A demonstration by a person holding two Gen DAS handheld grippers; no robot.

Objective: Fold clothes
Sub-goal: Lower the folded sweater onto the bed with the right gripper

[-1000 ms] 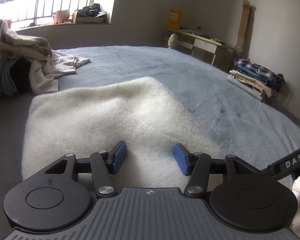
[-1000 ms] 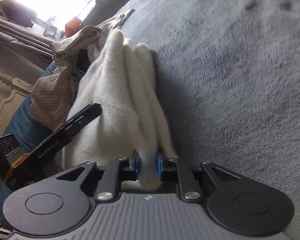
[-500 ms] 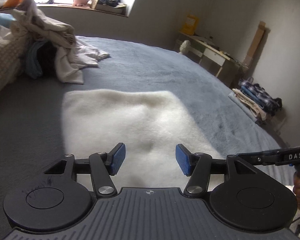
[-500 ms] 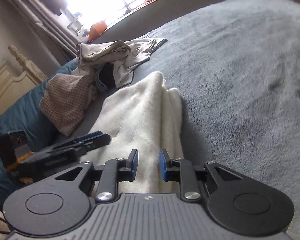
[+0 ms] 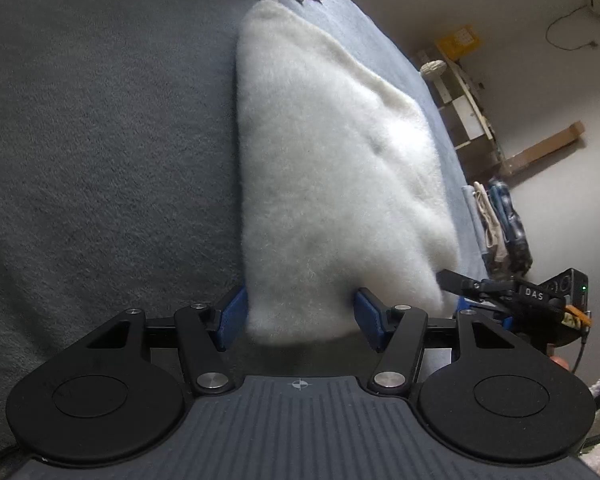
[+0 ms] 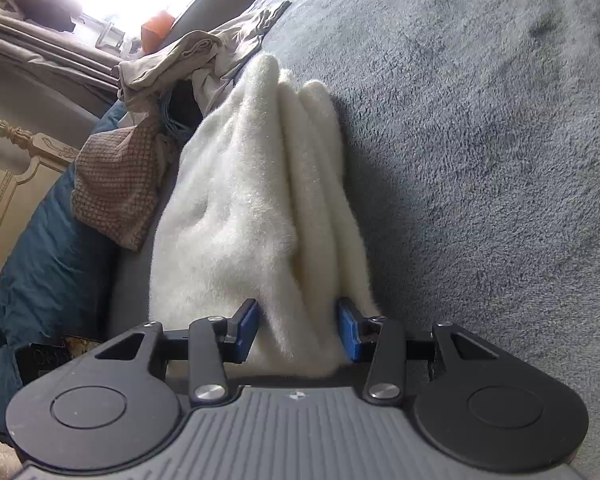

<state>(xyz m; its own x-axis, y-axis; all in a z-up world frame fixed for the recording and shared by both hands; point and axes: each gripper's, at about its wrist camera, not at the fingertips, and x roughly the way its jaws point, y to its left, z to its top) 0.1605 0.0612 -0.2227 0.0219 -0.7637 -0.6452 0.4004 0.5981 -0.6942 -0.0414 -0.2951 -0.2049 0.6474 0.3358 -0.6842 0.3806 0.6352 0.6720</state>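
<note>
Fleece point(image 5: 332, 184) lies folded on the bed point(image 5: 100, 140); left tool point(image 5: 300, 316) and right tool point(image 6: 298, 328), both spread, straddle its near edge, seemingly to lift it.

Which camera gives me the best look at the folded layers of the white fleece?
The right wrist view: the white fleece shows its stacked folds edge-on, running up from the open right gripper. The left wrist view shows only its flat fluffy top, with the near edge between the open left gripper fingers.
</note>
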